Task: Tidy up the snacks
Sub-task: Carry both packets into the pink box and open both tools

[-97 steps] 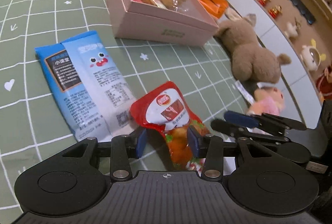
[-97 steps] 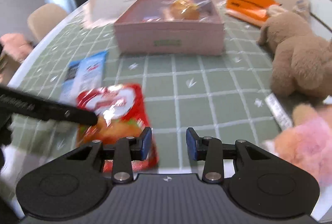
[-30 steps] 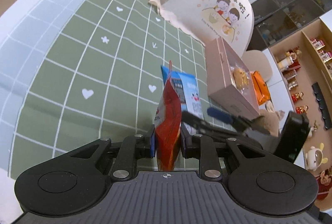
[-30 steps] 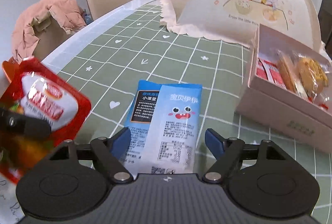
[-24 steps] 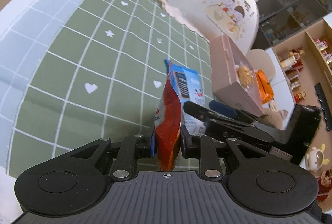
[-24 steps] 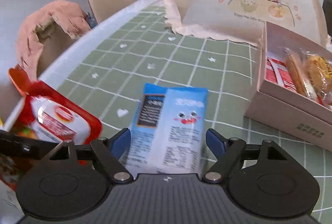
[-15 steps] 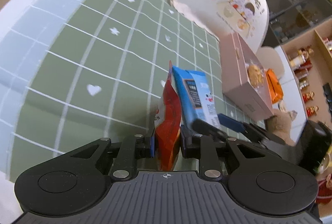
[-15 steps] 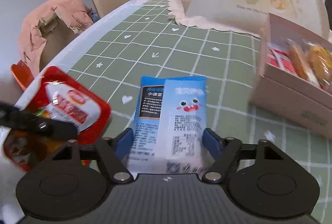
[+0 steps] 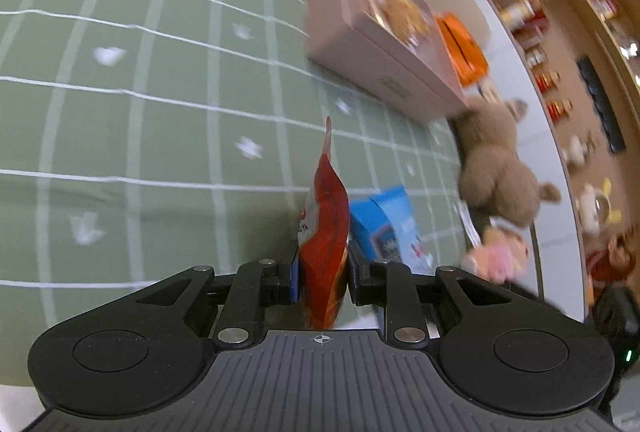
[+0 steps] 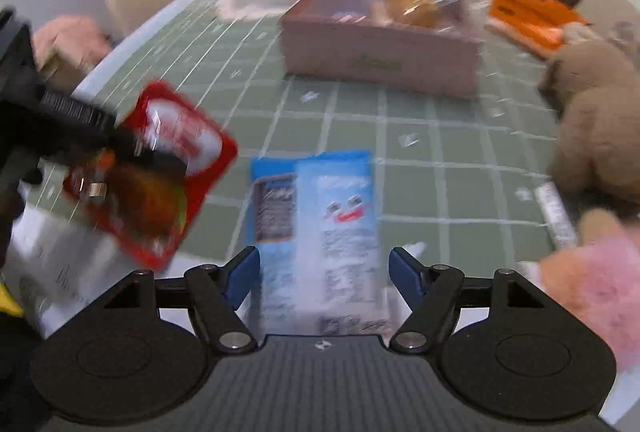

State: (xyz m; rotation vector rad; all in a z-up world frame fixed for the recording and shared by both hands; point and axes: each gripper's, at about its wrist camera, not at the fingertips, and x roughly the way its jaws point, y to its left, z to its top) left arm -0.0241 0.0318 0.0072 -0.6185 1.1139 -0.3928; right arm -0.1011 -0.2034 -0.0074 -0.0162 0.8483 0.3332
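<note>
Blur is smeared over both views, so print on the packets can't be read. Bottom centre of the left wrist view, the red snack pouch (image 9: 325,232) is pinched edge-on by the left gripper (image 9: 323,274). The blue snack packet (image 10: 318,232) is seen flat on the green tablecloth (image 10: 420,167) between the opening jaws of the right gripper (image 10: 324,274), untouched. The pink box (image 10: 380,55) sits upper centre.

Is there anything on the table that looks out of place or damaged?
Nothing looks damaged or spilled. Only the plush toys beside the pink box are not snacks; the blue packet lies flat on the tablecloth.
</note>
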